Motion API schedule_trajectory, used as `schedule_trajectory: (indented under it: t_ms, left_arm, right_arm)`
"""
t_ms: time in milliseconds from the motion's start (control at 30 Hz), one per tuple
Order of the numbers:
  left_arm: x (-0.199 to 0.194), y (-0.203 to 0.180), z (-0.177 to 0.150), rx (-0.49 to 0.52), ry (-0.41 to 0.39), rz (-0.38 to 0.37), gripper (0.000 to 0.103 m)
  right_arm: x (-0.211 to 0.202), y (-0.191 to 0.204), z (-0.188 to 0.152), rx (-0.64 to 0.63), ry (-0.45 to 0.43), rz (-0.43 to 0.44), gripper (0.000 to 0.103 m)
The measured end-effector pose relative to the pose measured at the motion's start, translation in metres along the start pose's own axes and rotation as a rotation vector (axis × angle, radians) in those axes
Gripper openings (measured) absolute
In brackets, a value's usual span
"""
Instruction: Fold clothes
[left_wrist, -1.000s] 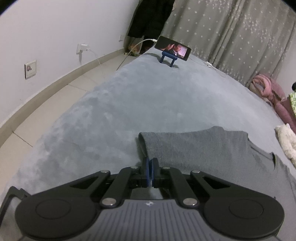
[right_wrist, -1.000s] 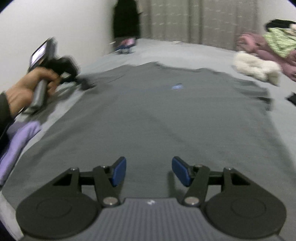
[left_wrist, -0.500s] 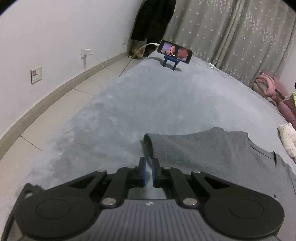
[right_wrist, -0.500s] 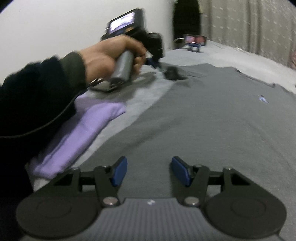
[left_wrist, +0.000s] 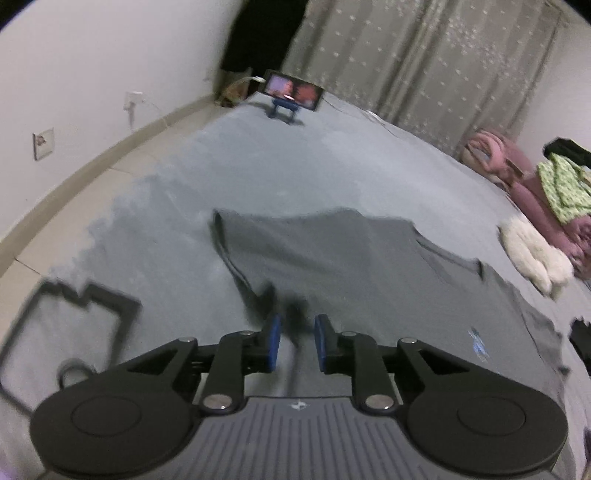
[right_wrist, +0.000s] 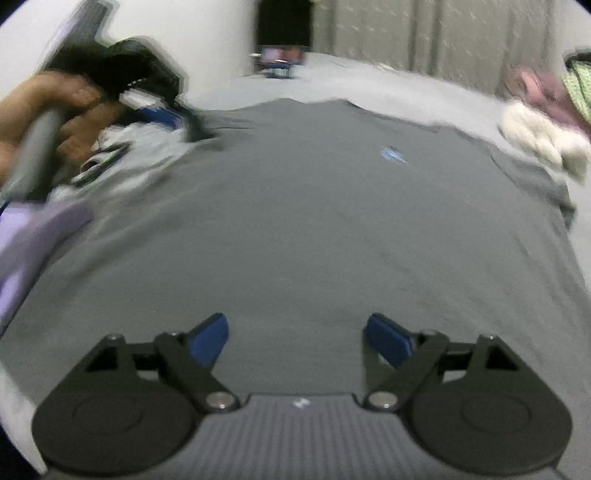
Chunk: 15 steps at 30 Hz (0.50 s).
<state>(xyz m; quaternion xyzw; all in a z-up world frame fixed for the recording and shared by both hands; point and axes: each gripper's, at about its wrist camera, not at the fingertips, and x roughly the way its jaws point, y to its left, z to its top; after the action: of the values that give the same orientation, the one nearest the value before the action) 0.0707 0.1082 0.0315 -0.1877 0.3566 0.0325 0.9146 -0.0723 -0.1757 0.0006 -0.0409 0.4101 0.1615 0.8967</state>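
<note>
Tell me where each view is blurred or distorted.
Left wrist view: motion blur smears the grey T-shirt and the phone; fisheye bends the wall base. Right wrist view: the person's hand is heavily smeared; the right gripper stays fairly sharp.

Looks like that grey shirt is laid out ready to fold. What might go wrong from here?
Two things, I'd guess. The left gripper is open just above the grey T-shirt, near its sleeve, and this blurred view suggests fast motion, so it might snag or rumple the flat cloth. A folded purple garment lies close to the shirt's left edge, so a fold on that side might catch or drag it.
</note>
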Motion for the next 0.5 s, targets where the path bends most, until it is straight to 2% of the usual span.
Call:
schedule_trajectory:
  t_ms: [67,200,333,500]
  left_arm:
    - [-0.006,-0.013,-0.013,0.036,0.015,-0.015,0.019]
    - [-0.013,-0.036,-0.037,0.089,0.056,-0.042,0.019]
    - [-0.013,-0.042,-0.055,0.115,0.095,-0.031,0.019]
    - [-0.004,-0.03,-0.068,0.063,0.152,-0.001,0.018]
  right_arm:
    - [0.001,-0.022,0.003,0.056,0.002,-0.008,0.086]
    - [-0.002,-0.052,-0.001,0.078,0.006,-0.116,0.092]
    - [-0.008,-0.089,-0.008,0.158,0.003,-0.134,0.092]
    - [-0.016,-0.13,-0.014,0.21,-0.003,-0.214,0.097]
